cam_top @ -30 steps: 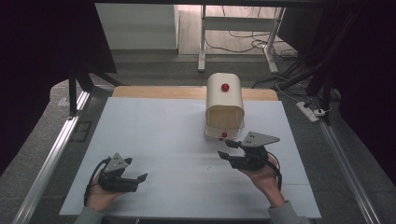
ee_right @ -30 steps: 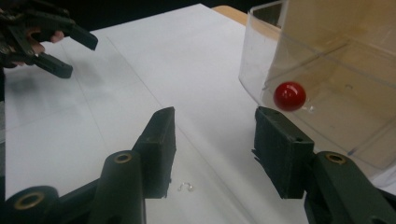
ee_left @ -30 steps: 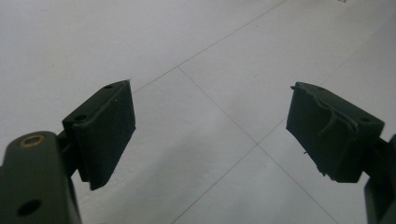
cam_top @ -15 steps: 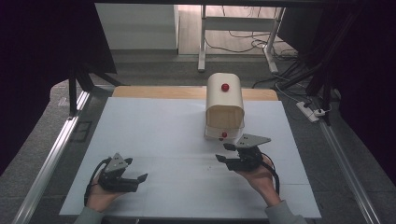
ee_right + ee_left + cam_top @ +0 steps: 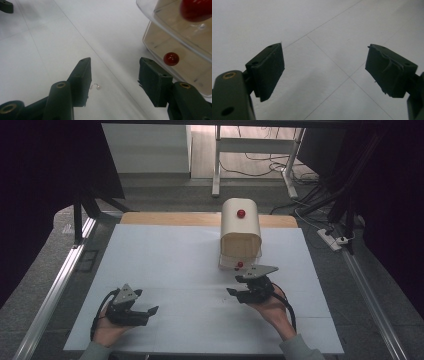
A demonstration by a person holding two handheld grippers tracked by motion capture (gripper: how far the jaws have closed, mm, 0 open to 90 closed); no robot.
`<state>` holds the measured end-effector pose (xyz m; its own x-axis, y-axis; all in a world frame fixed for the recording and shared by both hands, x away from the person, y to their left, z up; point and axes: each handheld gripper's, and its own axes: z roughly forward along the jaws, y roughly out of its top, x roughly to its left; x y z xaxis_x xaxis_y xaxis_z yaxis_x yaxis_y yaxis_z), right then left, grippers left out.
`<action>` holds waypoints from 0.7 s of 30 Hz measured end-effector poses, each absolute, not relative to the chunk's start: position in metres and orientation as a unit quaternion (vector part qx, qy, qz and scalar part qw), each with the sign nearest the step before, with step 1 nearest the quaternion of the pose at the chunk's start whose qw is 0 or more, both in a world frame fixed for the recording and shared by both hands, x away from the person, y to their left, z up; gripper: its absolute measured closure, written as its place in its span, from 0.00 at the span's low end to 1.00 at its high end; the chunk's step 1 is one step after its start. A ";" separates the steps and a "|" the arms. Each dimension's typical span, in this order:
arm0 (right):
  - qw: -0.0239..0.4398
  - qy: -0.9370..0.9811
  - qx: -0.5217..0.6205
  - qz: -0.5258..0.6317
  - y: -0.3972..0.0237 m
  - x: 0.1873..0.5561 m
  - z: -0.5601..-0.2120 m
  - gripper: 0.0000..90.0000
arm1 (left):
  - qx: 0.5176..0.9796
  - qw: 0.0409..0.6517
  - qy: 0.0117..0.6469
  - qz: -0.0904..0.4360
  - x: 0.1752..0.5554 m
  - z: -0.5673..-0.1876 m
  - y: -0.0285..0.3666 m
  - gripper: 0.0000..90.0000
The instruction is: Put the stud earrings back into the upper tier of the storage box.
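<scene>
A cream box [image 5: 241, 232] with a rounded top and a red knob [image 5: 241, 213] stands at the back middle of the white table [image 5: 165, 255]. Its clear lower drawer [image 5: 185, 67] carries a second red knob [image 5: 171, 58]. My right gripper [image 5: 239, 287] sits low in front of that drawer, just left of it. It [image 5: 115, 65] is open, its jaws have just been opening a little, and nothing is gripped. A tiny bent wire piece [image 5: 95, 86] lies on the table by its left jaw. My left gripper [image 5: 147, 305] rests open and empty near the front left [image 5: 324, 57].
A wooden strip [image 5: 170, 218] runs along the table's back edge. Metal rails [image 5: 55, 285] flank both sides, and a power strip [image 5: 332, 239] with cables lies on the floor at the right. Thin seam lines [image 5: 329, 60] cross the white surface.
My right gripper has sunk toward the table and shifted slightly left, in front of the drawer. The left gripper has stayed where it was.
</scene>
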<state>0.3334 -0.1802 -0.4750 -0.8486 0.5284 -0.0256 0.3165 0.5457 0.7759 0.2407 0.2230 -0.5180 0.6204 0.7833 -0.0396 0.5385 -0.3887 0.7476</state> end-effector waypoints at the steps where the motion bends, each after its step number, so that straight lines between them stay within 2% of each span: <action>1: 0.128 0.871 0.244 0.407 -0.179 0.334 -0.476 0.48 | 0.817 0.377 0.404 0.162 0.241 -0.518 0.223 0.17; 21: 0.101 0.904 0.243 0.336 -0.159 0.341 -0.505 0.48 | 0.819 0.376 0.402 0.160 0.241 -0.518 0.223 0.17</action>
